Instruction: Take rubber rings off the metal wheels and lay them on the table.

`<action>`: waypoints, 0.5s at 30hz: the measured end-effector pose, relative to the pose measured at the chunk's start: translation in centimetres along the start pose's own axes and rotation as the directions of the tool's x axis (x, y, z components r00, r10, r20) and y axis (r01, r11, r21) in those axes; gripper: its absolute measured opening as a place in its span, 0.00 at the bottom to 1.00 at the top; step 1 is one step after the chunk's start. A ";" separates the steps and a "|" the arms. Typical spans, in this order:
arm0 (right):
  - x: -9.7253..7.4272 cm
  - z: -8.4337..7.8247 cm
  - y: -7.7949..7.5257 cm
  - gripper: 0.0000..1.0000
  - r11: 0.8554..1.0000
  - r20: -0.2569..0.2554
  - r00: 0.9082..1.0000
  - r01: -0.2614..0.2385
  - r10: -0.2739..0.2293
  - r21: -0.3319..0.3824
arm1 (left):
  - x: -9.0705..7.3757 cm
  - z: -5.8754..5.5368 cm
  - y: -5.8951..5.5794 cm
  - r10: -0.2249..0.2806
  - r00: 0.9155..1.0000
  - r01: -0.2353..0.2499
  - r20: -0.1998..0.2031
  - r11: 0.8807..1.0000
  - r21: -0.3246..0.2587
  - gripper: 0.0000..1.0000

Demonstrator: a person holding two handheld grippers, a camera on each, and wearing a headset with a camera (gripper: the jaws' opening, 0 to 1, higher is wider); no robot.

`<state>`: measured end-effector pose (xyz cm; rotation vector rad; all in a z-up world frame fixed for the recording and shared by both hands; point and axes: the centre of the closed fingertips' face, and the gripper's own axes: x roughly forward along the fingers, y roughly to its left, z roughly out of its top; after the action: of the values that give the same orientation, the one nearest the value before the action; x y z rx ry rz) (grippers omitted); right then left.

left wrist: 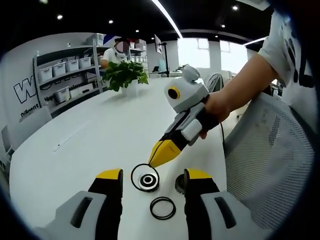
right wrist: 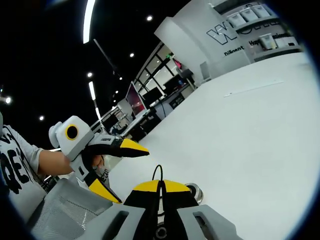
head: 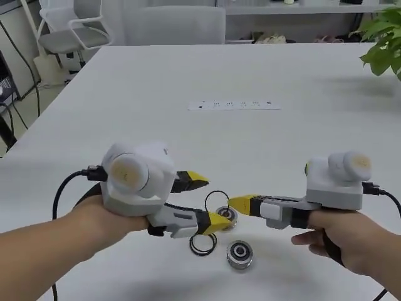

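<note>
A small metal wheel (head: 225, 214) (left wrist: 148, 181) lies on the white table (head: 250, 138) between the open jaws of my left gripper (head: 208, 200) (left wrist: 153, 175). My right gripper (head: 233, 202) (right wrist: 160, 186) comes in from the right, shut on a thin black rubber ring (head: 215, 195) (left wrist: 138, 172) (right wrist: 158, 172). That ring stands up loosely over the wheel. A second wheel (head: 240, 254) (left wrist: 180, 184) (right wrist: 194, 190) rests nearer me. A loose ring (head: 202, 243) (left wrist: 163, 207) lies flat beside it.
A white strip with printed marks (head: 235, 105) lies mid-table. A potted plant (head: 383, 44) (left wrist: 125, 75) stands at the far right edge. Office chairs (head: 69, 31) stand beyond the far left corner, and a mesh chair (left wrist: 270, 150) is behind the person.
</note>
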<state>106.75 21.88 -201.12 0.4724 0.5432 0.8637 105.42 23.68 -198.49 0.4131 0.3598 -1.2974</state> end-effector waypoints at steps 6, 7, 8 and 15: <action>0.0 -0.1 0.3 0.00 1.000 -0.004 1.000 -0.008 0.008 -0.001 | -1.6 0.1 0.0 0.017 1.000 -0.017 0.021 1.000 -0.020 0.52; 0.0 -0.1 0.4 0.00 1.000 -0.005 1.000 -0.010 0.010 0.001 | -1.8 0.1 0.0 0.018 1.000 -0.018 0.022 1.000 -0.022 0.53; 0.1 -0.1 0.5 0.00 1.000 -0.007 1.000 -0.012 0.012 0.002 | -2.1 0.0 0.0 0.021 0.999 -0.020 0.025 0.999 -0.028 0.54; 0.4 -0.8 1.0 0.00 1.000 -0.036 0.999 -0.022 0.022 -0.003 | -3.8 -0.8 -0.2 0.040 0.999 -0.039 0.022 0.998 -0.043 0.61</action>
<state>105.85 22.88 -201.24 0.4613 0.5705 0.8957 104.35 27.26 -197.33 0.3669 0.3575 -1.2530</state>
